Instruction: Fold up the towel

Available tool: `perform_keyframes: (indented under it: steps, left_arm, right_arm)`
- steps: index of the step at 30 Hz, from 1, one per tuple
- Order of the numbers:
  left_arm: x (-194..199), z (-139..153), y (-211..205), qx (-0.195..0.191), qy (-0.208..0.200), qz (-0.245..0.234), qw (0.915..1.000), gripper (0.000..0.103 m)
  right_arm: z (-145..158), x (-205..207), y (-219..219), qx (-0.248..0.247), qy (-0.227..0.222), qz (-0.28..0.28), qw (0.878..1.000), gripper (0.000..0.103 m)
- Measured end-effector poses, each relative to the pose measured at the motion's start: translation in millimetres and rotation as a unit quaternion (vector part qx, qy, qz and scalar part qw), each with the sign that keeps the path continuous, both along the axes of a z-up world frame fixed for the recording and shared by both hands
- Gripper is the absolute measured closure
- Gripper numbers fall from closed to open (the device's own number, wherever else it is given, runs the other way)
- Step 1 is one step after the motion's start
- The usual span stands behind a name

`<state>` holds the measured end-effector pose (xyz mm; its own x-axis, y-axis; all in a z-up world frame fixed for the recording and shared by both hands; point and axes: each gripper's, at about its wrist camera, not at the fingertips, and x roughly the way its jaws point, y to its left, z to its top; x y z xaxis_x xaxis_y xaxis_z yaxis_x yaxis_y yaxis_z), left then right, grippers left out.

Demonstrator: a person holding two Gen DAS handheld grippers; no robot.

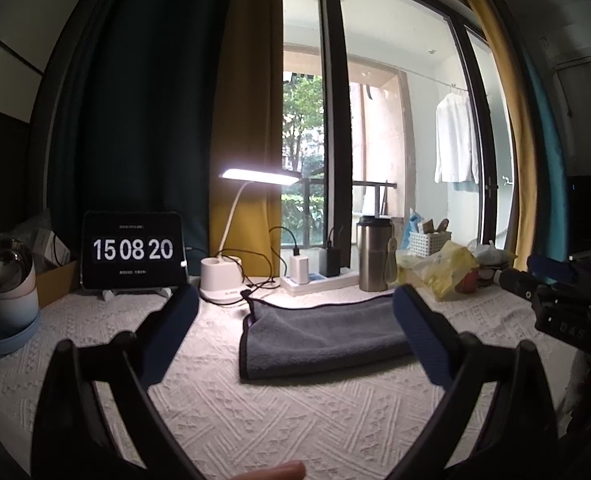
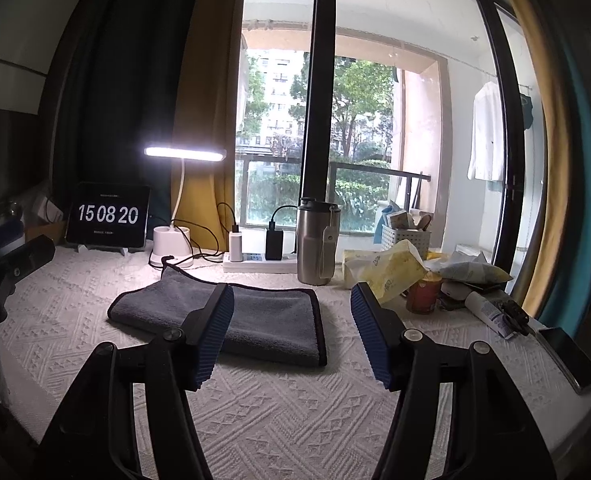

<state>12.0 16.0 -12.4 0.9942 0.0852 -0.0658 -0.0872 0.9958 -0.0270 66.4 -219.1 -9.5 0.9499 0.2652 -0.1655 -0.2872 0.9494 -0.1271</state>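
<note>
A grey towel (image 1: 319,336) with dark trim lies folded flat on the white textured tablecloth (image 1: 255,420); it also shows in the right wrist view (image 2: 263,320). My left gripper (image 1: 295,316) is open and empty, held above the cloth just in front of the towel. My right gripper (image 2: 291,312) is open and empty, also in front of the towel, its left finger (image 2: 215,328) overlapping the towel's near edge in view. The right gripper also appears at the far right of the left wrist view (image 1: 551,276).
Behind the towel stand a lit desk lamp (image 2: 183,154), a clock tablet (image 2: 108,215), a power strip with chargers (image 2: 255,260), a steel tumbler (image 2: 315,240), a white basket (image 2: 405,236) and yellow bags (image 2: 395,268). A phone (image 2: 571,356) lies at the right edge.
</note>
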Motion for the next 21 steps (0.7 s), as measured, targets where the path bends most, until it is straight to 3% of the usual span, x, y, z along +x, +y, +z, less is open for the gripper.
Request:
perform_keyframes:
  steps: [21]
  left_arm:
    - [1.1,1.5,-2.2,-0.004,-0.001,0.0,1.0,0.004]
  right_arm:
    - [-0.6,2.6,-1.8,0.001,0.002,-0.001,1.0,0.038]
